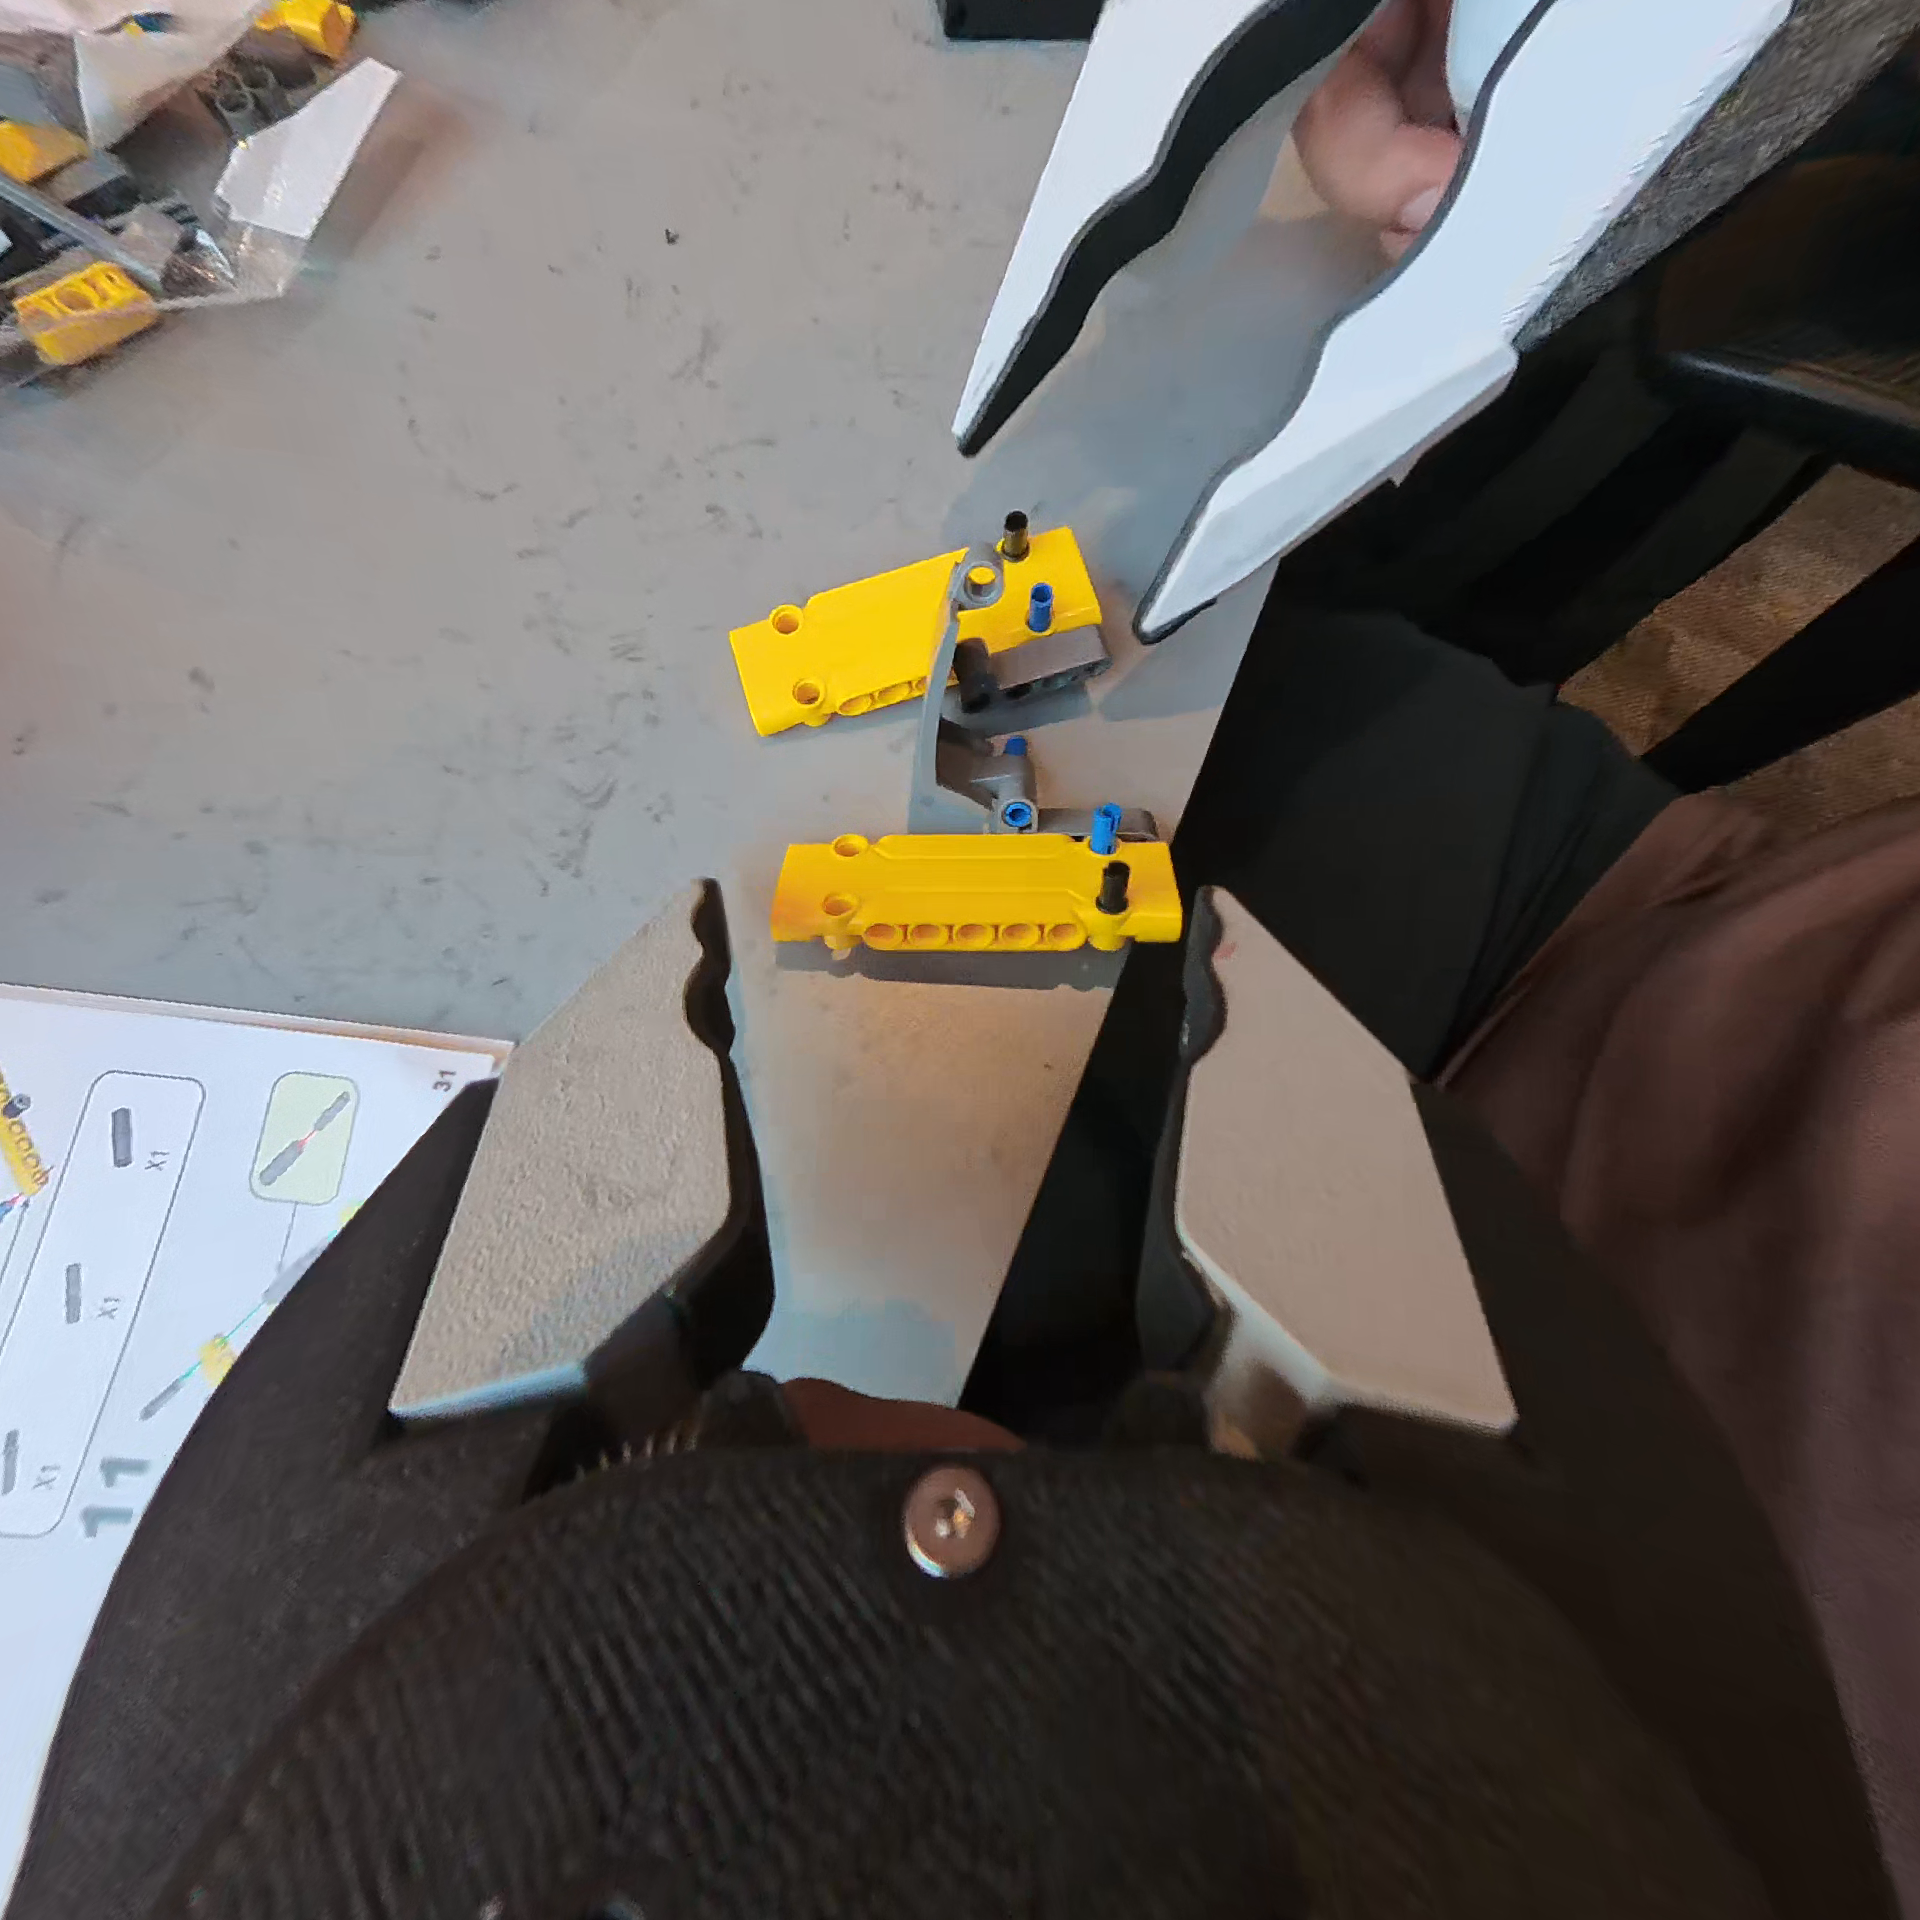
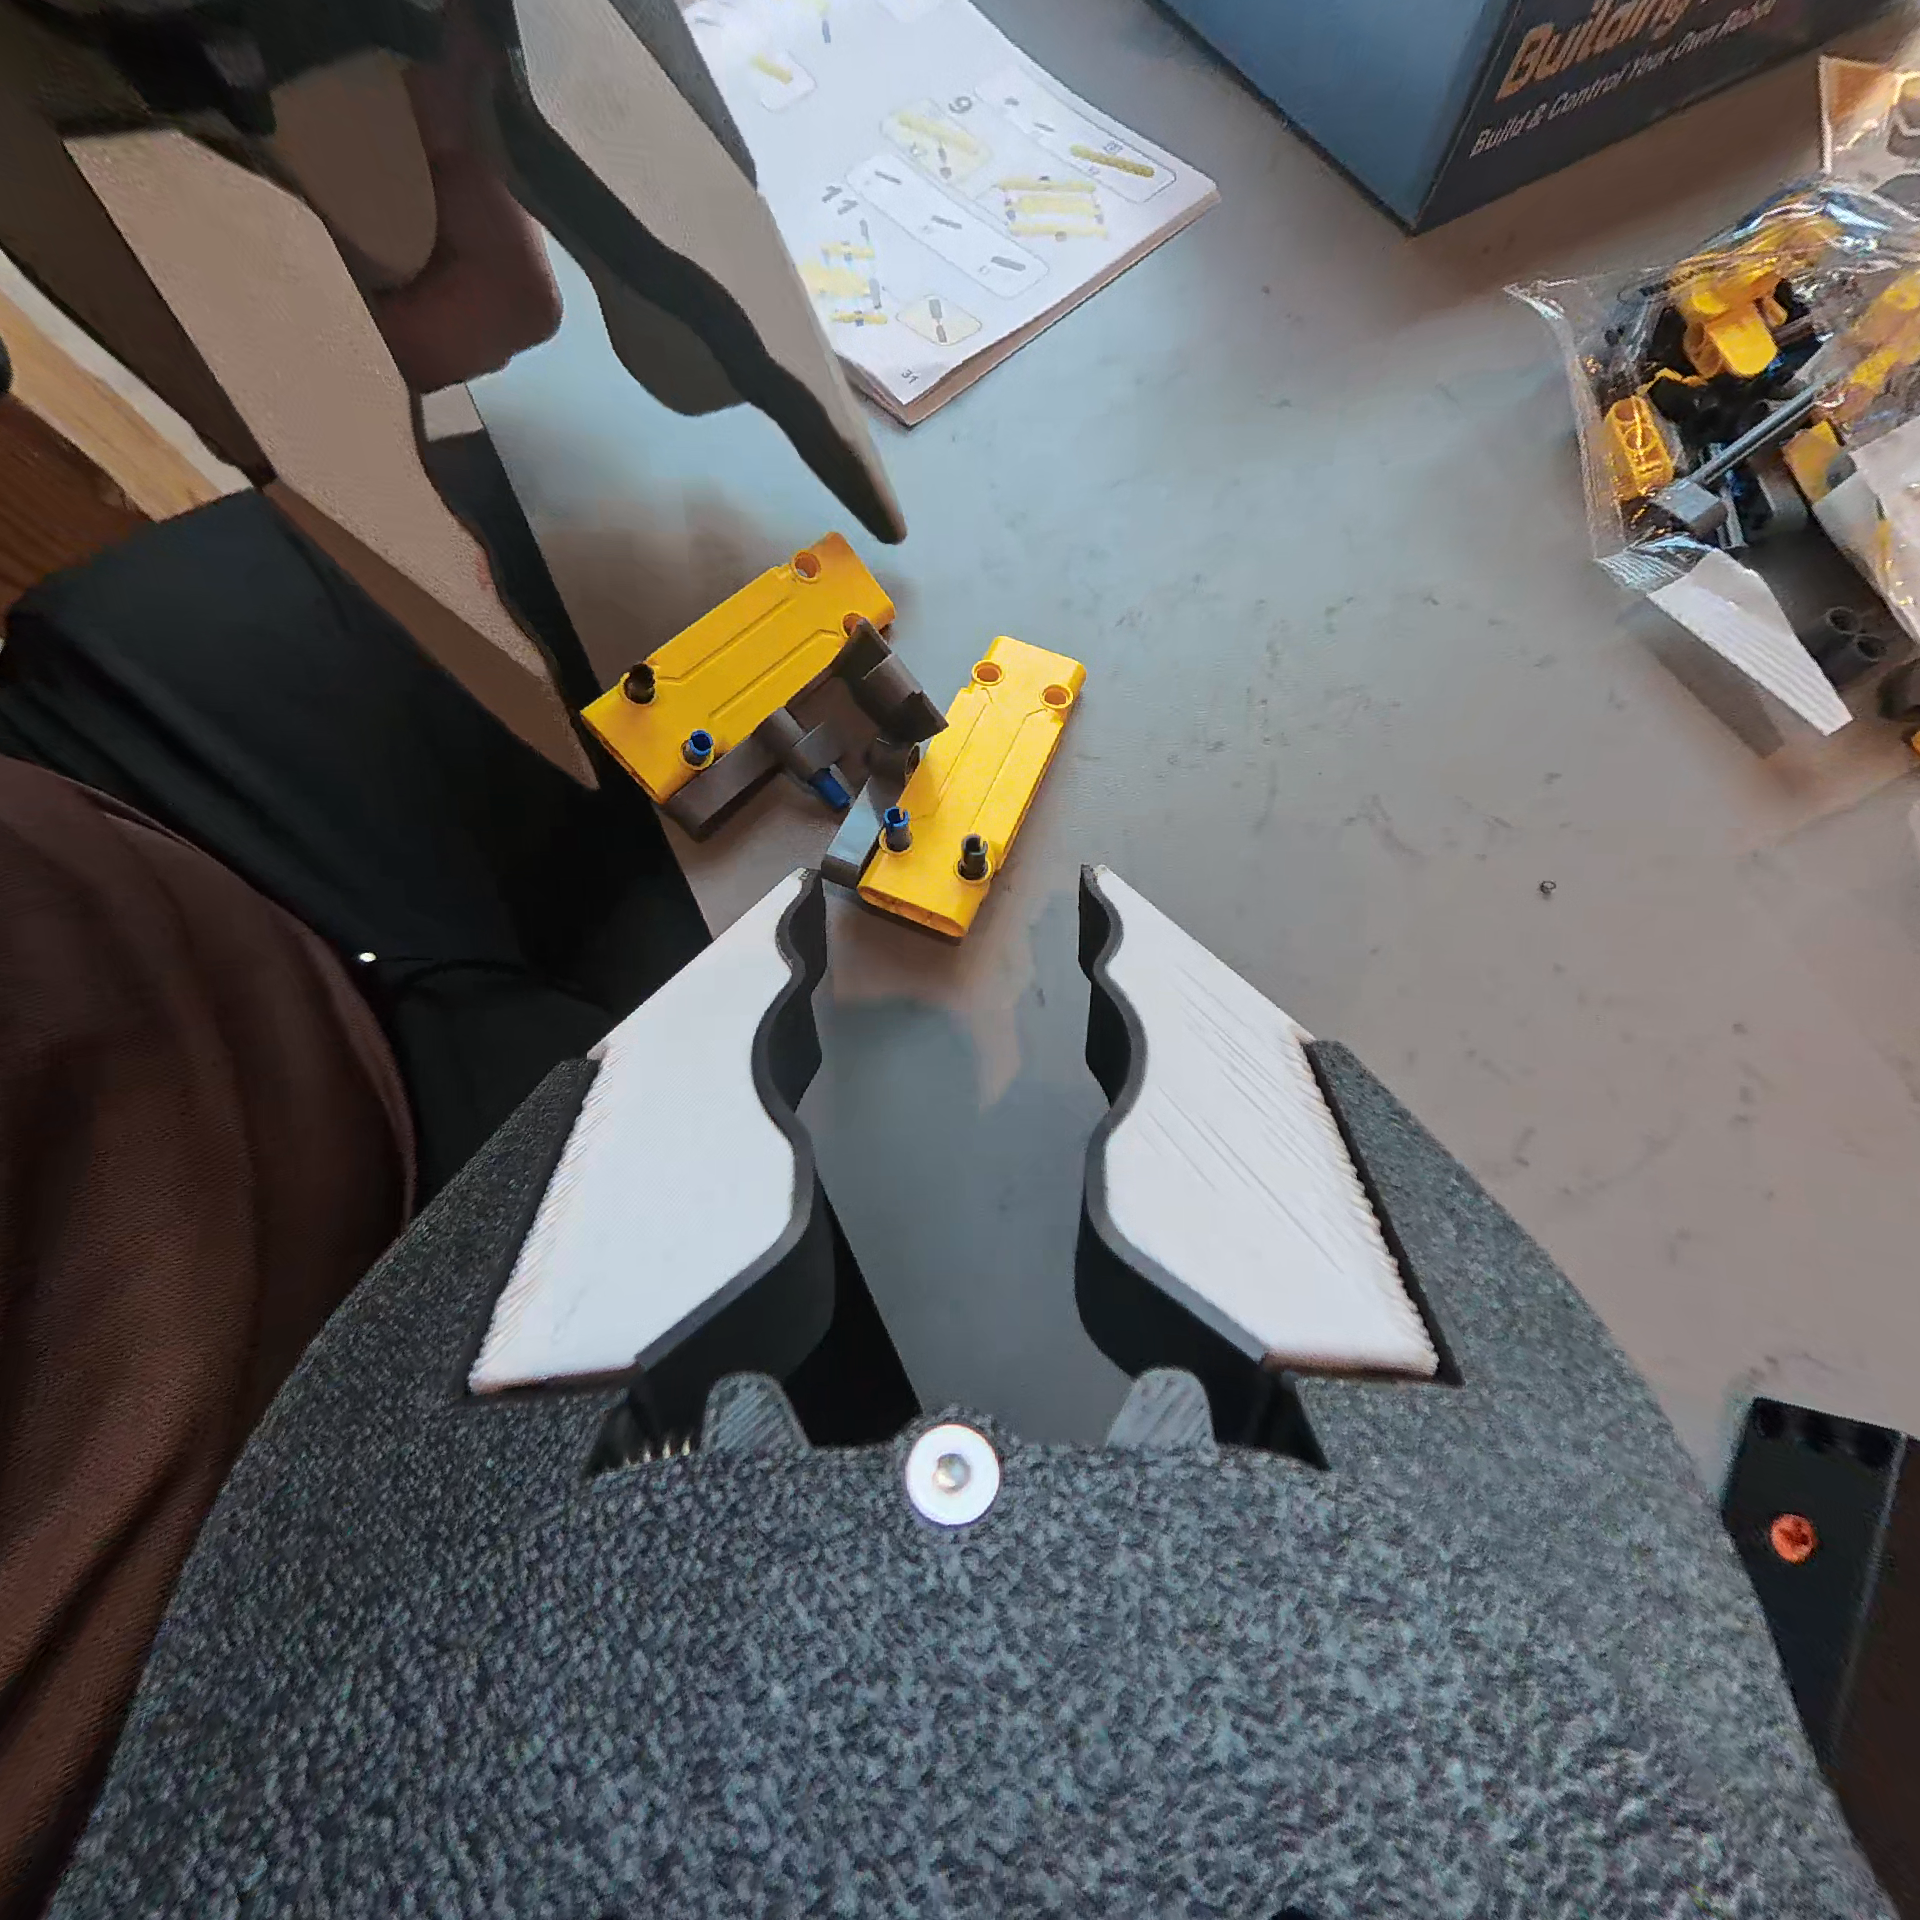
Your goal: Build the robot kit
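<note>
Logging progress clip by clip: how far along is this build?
Done: two yellow panels look linked by grey beams, with blue pins and black pins fitted. In hand: nothing; left gripper and right gripper are both open, each just short of a panel. Left: many loose parts sit in the bag; booklet lies open.

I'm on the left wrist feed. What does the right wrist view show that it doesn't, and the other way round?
Only the right wrist view: a dark blue box at the table's far edge and a small black block with an orange screw near the right gripper.

Only the left wrist view: the left gripper from behind, open beside one yellow panel.

Both: the yellow panel assembly on the grey table, the instruction booklet, the bag of parts, both grippers open and empty.
</note>
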`<state>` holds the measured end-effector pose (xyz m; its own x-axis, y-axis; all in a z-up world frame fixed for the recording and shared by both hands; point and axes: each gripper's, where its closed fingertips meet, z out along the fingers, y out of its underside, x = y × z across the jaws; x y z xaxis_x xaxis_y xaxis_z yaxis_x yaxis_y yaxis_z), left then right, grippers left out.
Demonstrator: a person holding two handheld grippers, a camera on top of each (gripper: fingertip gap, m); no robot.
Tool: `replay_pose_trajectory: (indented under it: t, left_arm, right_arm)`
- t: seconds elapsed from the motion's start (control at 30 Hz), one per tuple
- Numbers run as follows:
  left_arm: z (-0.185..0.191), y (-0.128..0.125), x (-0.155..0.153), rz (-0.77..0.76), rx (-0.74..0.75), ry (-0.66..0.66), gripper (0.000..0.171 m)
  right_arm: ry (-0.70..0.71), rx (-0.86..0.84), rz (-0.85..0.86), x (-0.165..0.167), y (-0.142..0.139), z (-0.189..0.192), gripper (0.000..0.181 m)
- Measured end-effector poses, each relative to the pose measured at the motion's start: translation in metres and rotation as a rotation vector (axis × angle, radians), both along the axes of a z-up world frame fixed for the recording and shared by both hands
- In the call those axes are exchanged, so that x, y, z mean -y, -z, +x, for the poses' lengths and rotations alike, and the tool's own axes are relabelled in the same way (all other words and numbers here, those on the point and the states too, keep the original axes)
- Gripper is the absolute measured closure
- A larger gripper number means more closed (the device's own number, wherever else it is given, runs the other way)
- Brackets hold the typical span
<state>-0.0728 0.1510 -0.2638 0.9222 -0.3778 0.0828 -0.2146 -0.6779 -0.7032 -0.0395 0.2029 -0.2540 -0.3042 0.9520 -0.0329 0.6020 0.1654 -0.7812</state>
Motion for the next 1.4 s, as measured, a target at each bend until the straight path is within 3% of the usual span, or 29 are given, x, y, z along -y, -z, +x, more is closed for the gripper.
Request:
replay_pose_trajectory:
  t: [0.27, 0.4, 0.6, 0.83, 1.4]
  left_arm:
    - [-0.001, 0.010, 0.006, 0.019, -0.085, -0.033, 0.094]
    - [-0.004, 0.014, 0.006, 0.072, -0.164, -0.093, 0.094]
    - [-0.001, 0.016, 0.003, 0.121, -0.208, -0.166, 0.094]
    - [0.004, 0.016, 0.003, 0.131, -0.219, -0.204, 0.094]
    - [0.007, 0.013, 0.001, 0.145, -0.227, -0.211, 0.102]
  right_arm:
    - [0.042, -0.051, 0.002, 0.001, -0.017, 0.000, 0.141]
    - [0.019, -0.075, -0.036, 0.031, -0.027, 0.005, 0.145]
    - [0.052, -0.022, -0.126, 0.059, -0.011, 0.003, 0.147]
    - [0.091, -0.009, -0.063, 0.055, 0.001, -0.003, 0.146]
    - [0.140, -0.059, 0.055, 0.034, -0.008, -0.016, 0.154]
